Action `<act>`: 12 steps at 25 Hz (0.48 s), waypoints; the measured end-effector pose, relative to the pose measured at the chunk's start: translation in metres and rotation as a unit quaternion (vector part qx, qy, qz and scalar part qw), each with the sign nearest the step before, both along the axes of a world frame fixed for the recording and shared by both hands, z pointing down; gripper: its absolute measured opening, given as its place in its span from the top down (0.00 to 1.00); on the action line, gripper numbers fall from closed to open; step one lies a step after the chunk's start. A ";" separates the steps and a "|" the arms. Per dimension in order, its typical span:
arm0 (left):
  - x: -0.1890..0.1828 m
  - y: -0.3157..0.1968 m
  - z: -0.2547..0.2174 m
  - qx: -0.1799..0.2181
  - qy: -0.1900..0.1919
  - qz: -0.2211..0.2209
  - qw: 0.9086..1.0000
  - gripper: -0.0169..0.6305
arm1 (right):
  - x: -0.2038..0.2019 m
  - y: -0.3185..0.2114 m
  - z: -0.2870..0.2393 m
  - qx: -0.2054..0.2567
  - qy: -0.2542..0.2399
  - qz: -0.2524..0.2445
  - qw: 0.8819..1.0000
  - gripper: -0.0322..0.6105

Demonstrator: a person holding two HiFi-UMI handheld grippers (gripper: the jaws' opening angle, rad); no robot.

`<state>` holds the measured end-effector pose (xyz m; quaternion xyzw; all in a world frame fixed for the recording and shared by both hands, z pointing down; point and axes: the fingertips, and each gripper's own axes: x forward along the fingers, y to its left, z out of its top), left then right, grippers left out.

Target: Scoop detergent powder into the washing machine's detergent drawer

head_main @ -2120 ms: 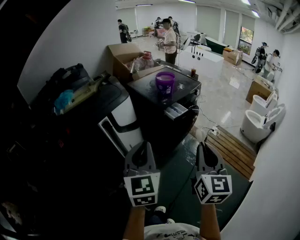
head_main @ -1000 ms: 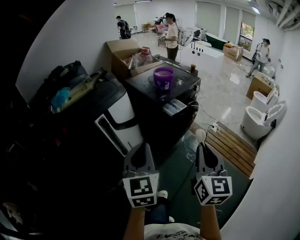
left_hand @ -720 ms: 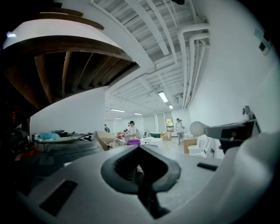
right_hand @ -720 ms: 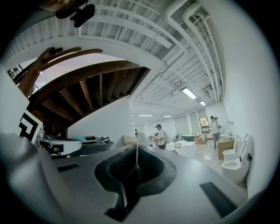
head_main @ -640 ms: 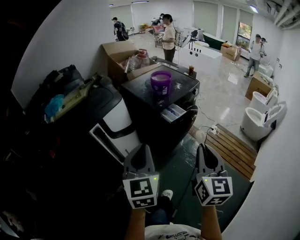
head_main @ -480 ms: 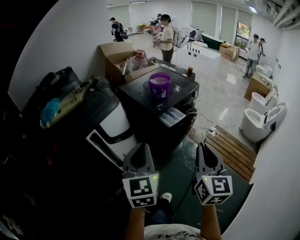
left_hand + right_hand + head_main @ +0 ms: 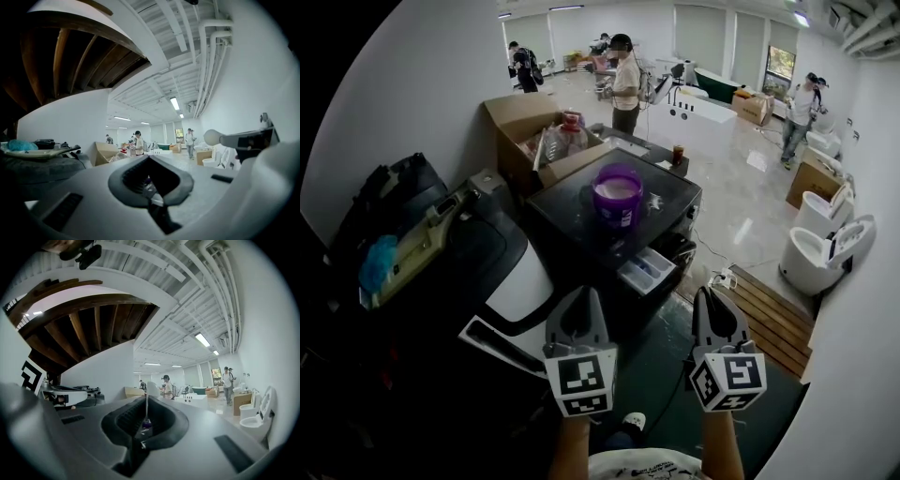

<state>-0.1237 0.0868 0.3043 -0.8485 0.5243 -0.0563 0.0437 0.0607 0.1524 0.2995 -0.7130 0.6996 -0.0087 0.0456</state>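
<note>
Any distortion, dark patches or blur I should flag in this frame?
Head view: heavy fisheye, black corners, left side underexposed; purple tub and detergent drawer are legible. Left gripper view and right gripper view: fisheye bending, soft near foreground, bright ceiling lights.

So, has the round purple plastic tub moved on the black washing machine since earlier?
No. The round purple plastic tub stays centred on top of the black washing machine; only the camera came closer.

Appliance test lab: washers (image 7: 572, 214), toilets (image 7: 821, 264), bathtub (image 7: 698, 120).
</note>
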 end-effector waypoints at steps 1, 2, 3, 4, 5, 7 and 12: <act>0.001 -0.011 0.001 0.000 0.000 0.001 1.000 0.97 | 0.002 -0.010 0.001 0.001 -0.001 0.002 1.000 0.92; 0.003 -0.021 0.001 0.000 0.000 0.001 1.000 0.97 | 0.003 -0.019 0.001 0.001 -0.001 0.003 1.000 0.92; 0.005 -0.030 0.003 -0.001 0.000 0.002 1.000 0.97 | 0.005 -0.028 0.002 0.000 0.000 0.003 1.000 0.92; 0.007 -0.039 0.004 -0.003 0.000 0.003 1.000 0.97 | 0.007 -0.036 0.003 -0.002 0.000 0.003 1.000 0.92; 0.009 -0.046 0.006 -0.005 -0.001 0.004 1.000 0.97 | 0.008 -0.044 0.004 -0.004 -0.001 0.003 1.000 0.92; 0.012 -0.059 0.009 -0.010 -0.006 0.006 1.000 0.97 | 0.010 -0.057 0.007 -0.010 -0.002 0.003 1.000 0.92; 0.018 -0.085 0.015 -0.020 -0.008 0.004 1.000 0.97 | 0.018 -0.084 0.012 -0.020 -0.004 0.000 1.000 0.92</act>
